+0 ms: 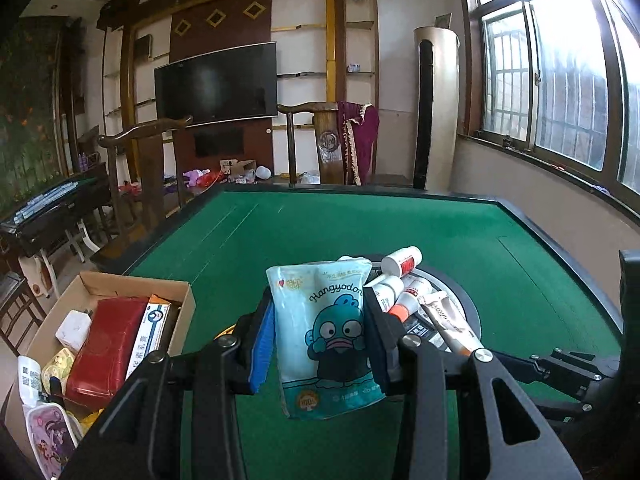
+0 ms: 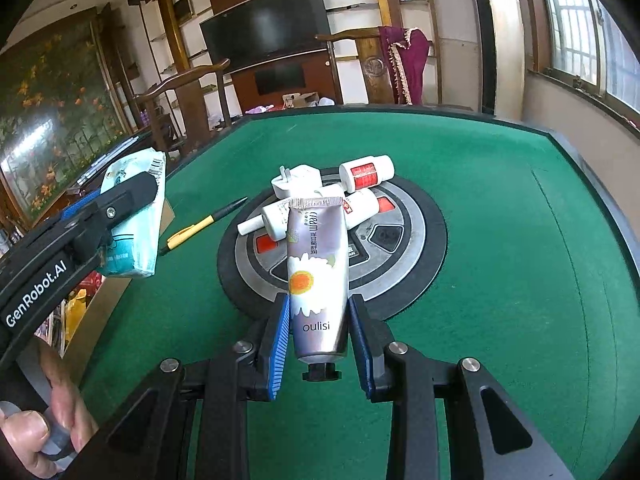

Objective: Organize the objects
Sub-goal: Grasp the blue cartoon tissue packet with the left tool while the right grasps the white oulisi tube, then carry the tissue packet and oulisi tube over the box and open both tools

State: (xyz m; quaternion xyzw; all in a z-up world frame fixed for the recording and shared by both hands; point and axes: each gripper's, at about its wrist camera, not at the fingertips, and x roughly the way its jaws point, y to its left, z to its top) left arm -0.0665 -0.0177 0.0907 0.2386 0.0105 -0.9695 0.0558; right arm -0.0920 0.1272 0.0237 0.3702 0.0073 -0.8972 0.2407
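Observation:
My left gripper is shut on a light blue tissue pack with a cartoon fish, held above the green table; the same tissue pack shows at the left of the right wrist view. My right gripper is shut on a silver hand cream tube with a daisy print, cap toward me. Beyond it, on the round centre panel, lie white bottles with red labels, a white plug adapter and small white tubes. A yellow and black pen lies on the felt.
A cardboard box at the table's left edge holds a red pouch, a white charger and several packets. Wooden chairs stand past the far-left side. A hand grips the left tool's handle. Green felt stretches to the raised rim.

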